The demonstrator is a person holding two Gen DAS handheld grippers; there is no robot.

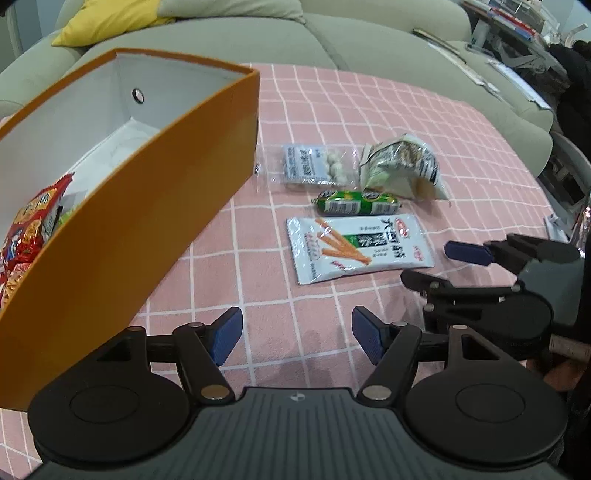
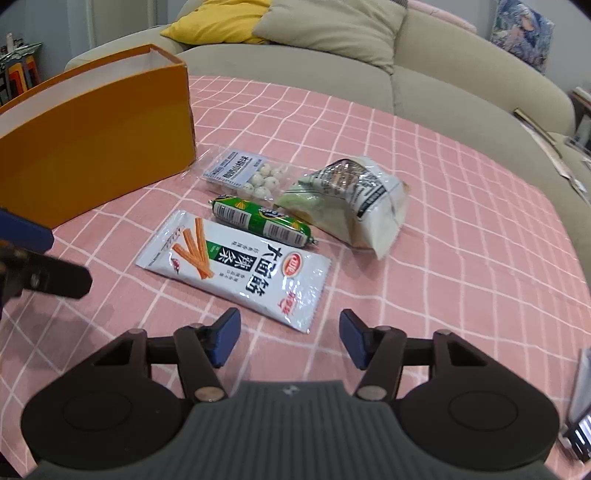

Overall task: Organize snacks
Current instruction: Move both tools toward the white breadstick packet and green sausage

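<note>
On the pink checked cloth (image 2: 461,258) lie a white stick-snack packet (image 2: 236,269) (image 1: 358,247), a green sausage (image 2: 262,219) (image 1: 356,203), a clear pack of white balls (image 2: 243,171) (image 1: 314,164) and a wrapped sandwich (image 2: 354,199) (image 1: 402,166). An orange box (image 1: 147,203) (image 2: 92,155) stands at the left with red snack packets (image 1: 26,236) inside. My right gripper (image 2: 289,332) (image 1: 439,266) is open, just short of the white packet's near corner. My left gripper (image 1: 297,332) (image 2: 48,254) is open over bare cloth beside the box.
A beige sofa (image 2: 461,85) with a yellow cushion (image 2: 221,22) runs behind the table. Papers (image 1: 480,77) lie on its right part. A dark flat device (image 2: 583,406) sits at the table's right edge.
</note>
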